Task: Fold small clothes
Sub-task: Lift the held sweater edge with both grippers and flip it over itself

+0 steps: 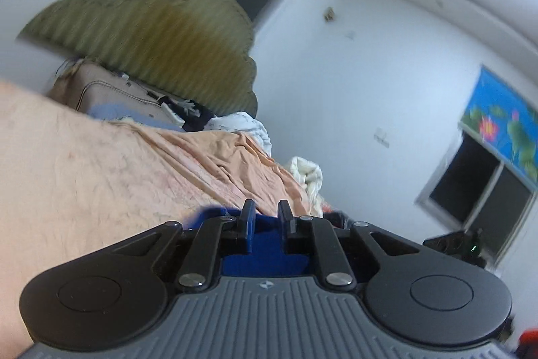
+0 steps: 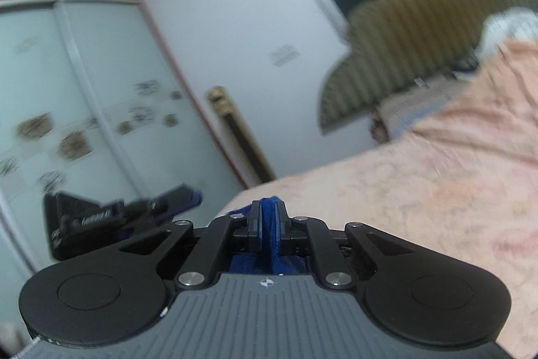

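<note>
Two handheld grippers work a blue garment (image 2: 269, 234) above a bed draped in a peach sheet (image 2: 437, 190). At bottom centre of the right wrist view, the right gripper (image 2: 268, 226) has its jaws nearly together, pinching a ridge of the blue cloth. At bottom centre of the left wrist view, the left gripper (image 1: 265, 222) stands with a narrow gap between its jaws; blue cloth (image 1: 265, 244) fills that gap and lies beneath, but whether it is truly gripped cannot be told. Both views tilt and blur, with the green headboard (image 1: 161, 32) smeared across the upper left of the left view. The risk, as it looks: if the left side holds nothing, the cloth hangs from one pinch, sags, and any fold lands crooked. A fast swing could also tug the thin ridge free of the right gripper's jaws.
</note>
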Tool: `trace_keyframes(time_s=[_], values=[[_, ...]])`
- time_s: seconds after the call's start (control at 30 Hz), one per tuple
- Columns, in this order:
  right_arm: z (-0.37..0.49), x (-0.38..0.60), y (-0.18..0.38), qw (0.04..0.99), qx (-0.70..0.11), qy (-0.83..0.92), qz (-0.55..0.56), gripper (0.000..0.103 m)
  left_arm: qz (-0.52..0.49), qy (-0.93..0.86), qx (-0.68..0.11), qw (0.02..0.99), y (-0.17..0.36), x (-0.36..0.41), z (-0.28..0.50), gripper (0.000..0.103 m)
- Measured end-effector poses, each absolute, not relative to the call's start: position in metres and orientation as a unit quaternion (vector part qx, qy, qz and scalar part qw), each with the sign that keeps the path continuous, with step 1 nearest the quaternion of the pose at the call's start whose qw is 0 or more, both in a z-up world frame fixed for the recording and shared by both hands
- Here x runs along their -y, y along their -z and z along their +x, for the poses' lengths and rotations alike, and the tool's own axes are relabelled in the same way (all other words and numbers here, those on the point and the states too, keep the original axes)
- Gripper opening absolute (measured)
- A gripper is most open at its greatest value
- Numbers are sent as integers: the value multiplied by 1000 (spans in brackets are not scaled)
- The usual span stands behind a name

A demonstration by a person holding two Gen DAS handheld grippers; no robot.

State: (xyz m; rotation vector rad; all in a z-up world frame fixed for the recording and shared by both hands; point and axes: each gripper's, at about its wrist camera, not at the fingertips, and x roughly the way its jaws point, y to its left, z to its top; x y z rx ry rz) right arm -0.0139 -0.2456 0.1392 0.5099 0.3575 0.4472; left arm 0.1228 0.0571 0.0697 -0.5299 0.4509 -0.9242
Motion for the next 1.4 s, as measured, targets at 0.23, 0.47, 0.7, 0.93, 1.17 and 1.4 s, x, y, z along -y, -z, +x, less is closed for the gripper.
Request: trace_keyframes(time_s=[0.23, 0.47, 0.7, 0.93, 1.17, 1.4], values=[[0, 263, -120, 927, -180, -210, 253, 12, -253, 473, -267, 801, -11, -67, 145, 67], [30, 281, -109, 934, -177, -193, 242, 11, -248, 518, -315, 756, 34, 11, 192, 77], [111, 336, -82, 948, -199, -59, 241, 13, -223, 414, -374, 799, 59, 64, 262, 42], [55, 355, -4, 903, -314, -52, 288, 100, -224, 395, -413, 790, 68, -2, 233, 84], [38, 367, 45, 842, -349, -131, 391, 64, -248, 451, -496, 699, 98, 24, 243, 85], [107, 318, 69, 833, -367, -170, 379, 23, -243, 458, -460, 721, 94, 55, 249, 30]])
